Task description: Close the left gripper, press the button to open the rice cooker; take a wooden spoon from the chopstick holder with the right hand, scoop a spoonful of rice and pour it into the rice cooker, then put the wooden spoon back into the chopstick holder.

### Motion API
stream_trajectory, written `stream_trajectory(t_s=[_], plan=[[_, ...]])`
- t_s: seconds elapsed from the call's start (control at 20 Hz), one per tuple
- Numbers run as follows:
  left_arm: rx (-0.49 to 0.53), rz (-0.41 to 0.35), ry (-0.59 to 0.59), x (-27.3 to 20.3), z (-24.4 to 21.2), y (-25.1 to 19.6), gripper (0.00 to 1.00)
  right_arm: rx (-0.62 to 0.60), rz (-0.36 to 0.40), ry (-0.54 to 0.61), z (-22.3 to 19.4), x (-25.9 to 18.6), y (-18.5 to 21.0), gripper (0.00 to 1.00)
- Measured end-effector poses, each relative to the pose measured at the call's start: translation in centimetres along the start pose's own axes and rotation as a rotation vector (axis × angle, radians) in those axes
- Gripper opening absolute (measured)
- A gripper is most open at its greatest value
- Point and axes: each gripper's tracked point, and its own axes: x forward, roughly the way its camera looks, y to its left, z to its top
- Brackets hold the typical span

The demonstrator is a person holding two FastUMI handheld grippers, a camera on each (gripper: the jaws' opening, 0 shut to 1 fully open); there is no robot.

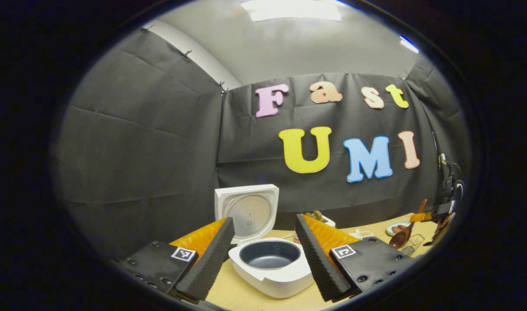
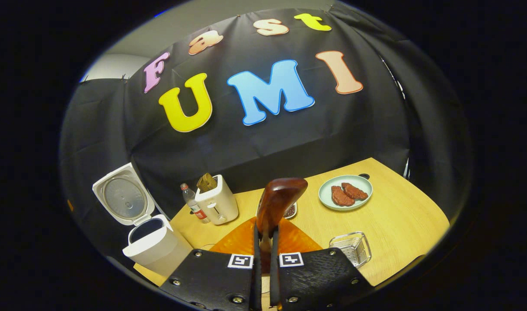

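Observation:
The white rice cooker (image 1: 269, 268) stands open on the table, lid (image 1: 246, 209) upright, dark inner pot (image 1: 269, 255) bare. My left gripper (image 1: 263, 263) hovers just before it, open, the pot showing between its fingers. My right gripper (image 2: 263, 248) is shut on the handle of the wooden spoon (image 2: 280, 198), whose bowl points up and forward above the table. From the left gripper view that spoon (image 1: 402, 236) and the right gripper (image 1: 438, 211) hang at the far right. The cooker (image 2: 155, 246) sits low to the left of the right gripper. A clear holder (image 2: 352, 248) lies at its right.
A white toaster (image 2: 215, 203) with bread and a small bottle (image 2: 193, 206) stand at the table's back. A pale plate (image 2: 347, 203) with two brown pieces sits back right. A small dish (image 2: 290, 211) peeks from behind the spoon. The wooden table (image 2: 401, 224) ends at the right.

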Motion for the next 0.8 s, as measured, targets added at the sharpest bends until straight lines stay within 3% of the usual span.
stream_trajectory(t_s=[0.4, 0.6, 0.7, 0.8], plan=[[-0.005, 0.067, 0.041, -0.4, -2.2, 5.8, 0.98, -0.105, -0.045, 0.047, -5.5, 3.3, 2.1, 0.07], [0.009, 0.093, 0.054, -0.9, -2.6, 7.4, 0.98, -0.293, -0.104, 0.040, -7.6, 4.6, 2.2, 0.08], [0.013, 0.099, 0.056, -0.9, -2.7, 7.8, 0.98, -0.342, -0.080, 0.039, -8.5, 4.8, 3.4, 0.08], [0.010, 0.100, 0.054, -0.7, -2.5, 7.7, 0.98, -0.312, -0.035, 0.059, -9.6, 4.9, 4.9, 0.08]])
